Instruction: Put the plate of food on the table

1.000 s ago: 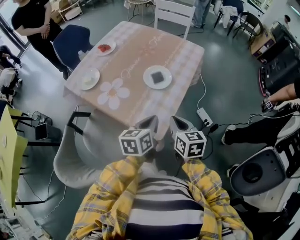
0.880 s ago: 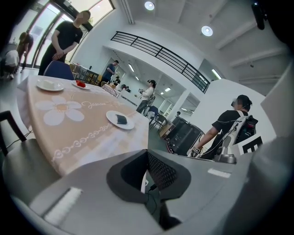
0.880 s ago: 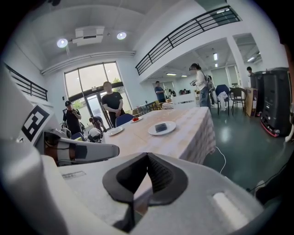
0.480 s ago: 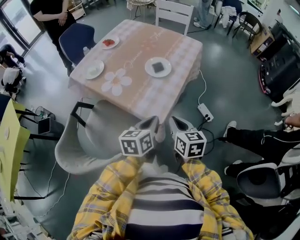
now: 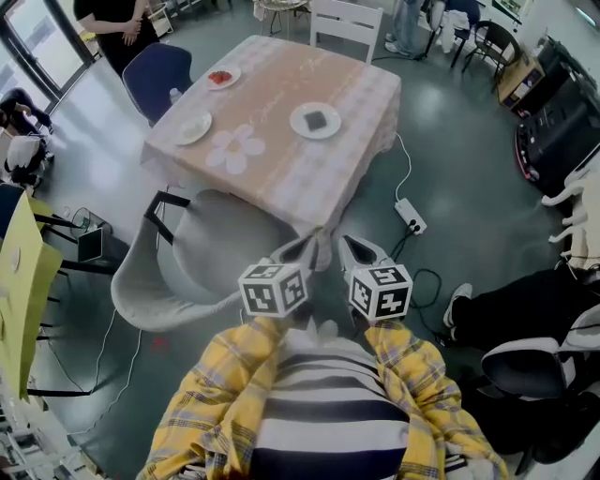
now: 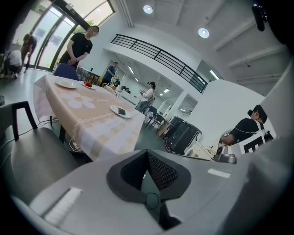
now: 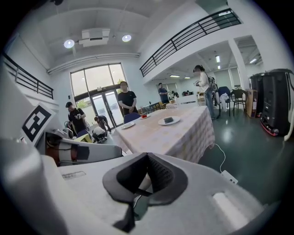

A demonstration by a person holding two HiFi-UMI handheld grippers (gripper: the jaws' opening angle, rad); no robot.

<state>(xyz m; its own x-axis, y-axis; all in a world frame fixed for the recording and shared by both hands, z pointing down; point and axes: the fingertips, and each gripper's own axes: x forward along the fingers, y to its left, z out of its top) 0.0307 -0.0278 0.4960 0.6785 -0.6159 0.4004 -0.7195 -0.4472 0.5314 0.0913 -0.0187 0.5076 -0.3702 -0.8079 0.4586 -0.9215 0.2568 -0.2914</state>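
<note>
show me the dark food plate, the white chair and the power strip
dark food plate (image 5: 298,122), head view, left rim
white chair (image 5: 345,15), head view, backrest
power strip (image 5: 411,217), head view, its middle

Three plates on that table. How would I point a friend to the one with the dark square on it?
Start at the square table with the peach cloth. In the head view, right of the big daisy print, one plate stands alone. Only it carries a dark square piece; the pale-food plate and the red-food plate sit along the left edge.
</note>
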